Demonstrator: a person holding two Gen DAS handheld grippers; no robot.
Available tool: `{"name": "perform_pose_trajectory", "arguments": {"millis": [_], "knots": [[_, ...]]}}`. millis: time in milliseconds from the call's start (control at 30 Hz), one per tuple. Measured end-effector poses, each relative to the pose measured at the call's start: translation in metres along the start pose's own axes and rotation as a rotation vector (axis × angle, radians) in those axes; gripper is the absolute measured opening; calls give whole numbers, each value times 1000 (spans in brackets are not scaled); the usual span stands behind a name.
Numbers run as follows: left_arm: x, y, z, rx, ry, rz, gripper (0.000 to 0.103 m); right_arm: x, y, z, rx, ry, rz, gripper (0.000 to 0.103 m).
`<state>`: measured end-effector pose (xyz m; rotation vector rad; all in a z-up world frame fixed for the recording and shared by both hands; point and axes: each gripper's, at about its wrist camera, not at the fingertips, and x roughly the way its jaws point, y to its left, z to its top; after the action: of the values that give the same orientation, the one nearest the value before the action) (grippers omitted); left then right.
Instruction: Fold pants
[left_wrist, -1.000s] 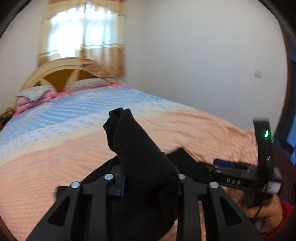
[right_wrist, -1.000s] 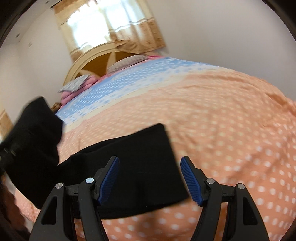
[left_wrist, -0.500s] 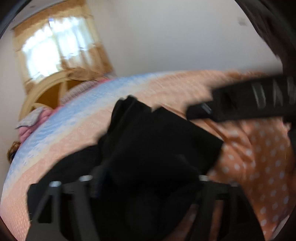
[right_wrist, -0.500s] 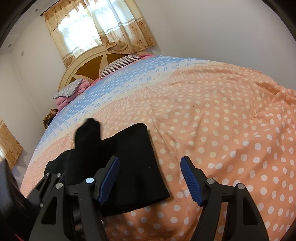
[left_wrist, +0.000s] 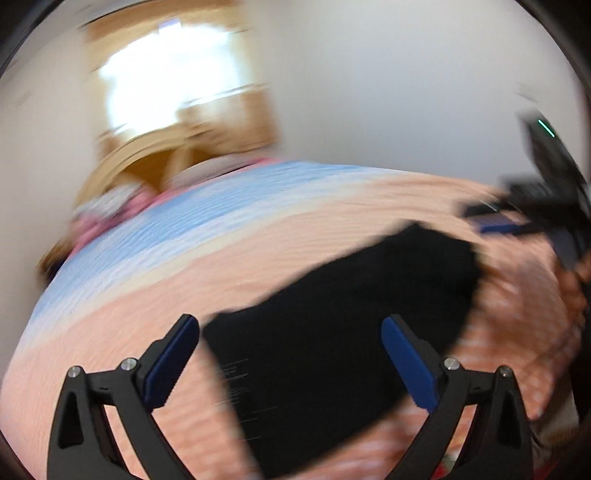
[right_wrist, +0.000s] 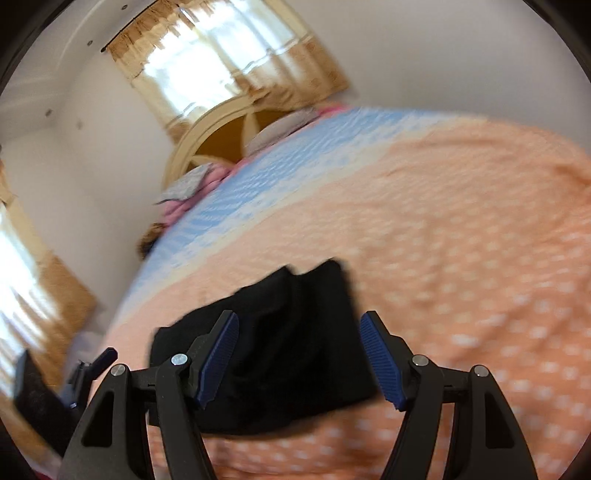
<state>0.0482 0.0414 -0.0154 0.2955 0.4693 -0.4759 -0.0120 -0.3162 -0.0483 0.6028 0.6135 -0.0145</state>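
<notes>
The black pants (left_wrist: 332, 332) lie folded into a thick rectangle on the orange dotted bedspread (left_wrist: 129, 332). My left gripper (left_wrist: 291, 362) is open and empty, held above the near end of the pants. My right gripper (right_wrist: 299, 354) is open and empty, above the pants (right_wrist: 280, 339) on the bedspread (right_wrist: 461, 258). The right gripper also shows at the right edge of the left wrist view (left_wrist: 495, 221). The left gripper shows at the lower left of the right wrist view (right_wrist: 92, 365). Both views are blurred by motion.
The bedspread turns blue (right_wrist: 280, 166) toward the wooden headboard (right_wrist: 221, 140), where pillows (right_wrist: 184, 188) lie. A curtained window (right_wrist: 229, 55) is behind the headboard. A white wall runs along the far side of the bed.
My left gripper has let go of the pants end it carried over; that end now lies folded onto the rest. The left gripper has opened and pulled back. The right gripper stayed open.
</notes>
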Motion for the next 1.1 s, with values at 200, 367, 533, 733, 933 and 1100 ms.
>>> {"name": "perform_pose_trajectory", "arguments": {"millis": [200,367,533,733,933,1100], "knots": [[1,60,-14,-203,77,89,102,56,4,-17,111,197,2,70],[7,55,-19,-205,113,72,102,54,17,-28,54,243,-63,63],[18,58,-28,-216,144,33,102,52,25,-43,-91,328,-99,22],[35,40,-33,-156,220,67,102,54,26,-35,-109,349,-76,26],[44,29,-37,-129,282,93,102,69,6,-12,137,307,71,53],[46,27,-37,-122,294,104,102,77,20,-16,75,307,14,50]]}}
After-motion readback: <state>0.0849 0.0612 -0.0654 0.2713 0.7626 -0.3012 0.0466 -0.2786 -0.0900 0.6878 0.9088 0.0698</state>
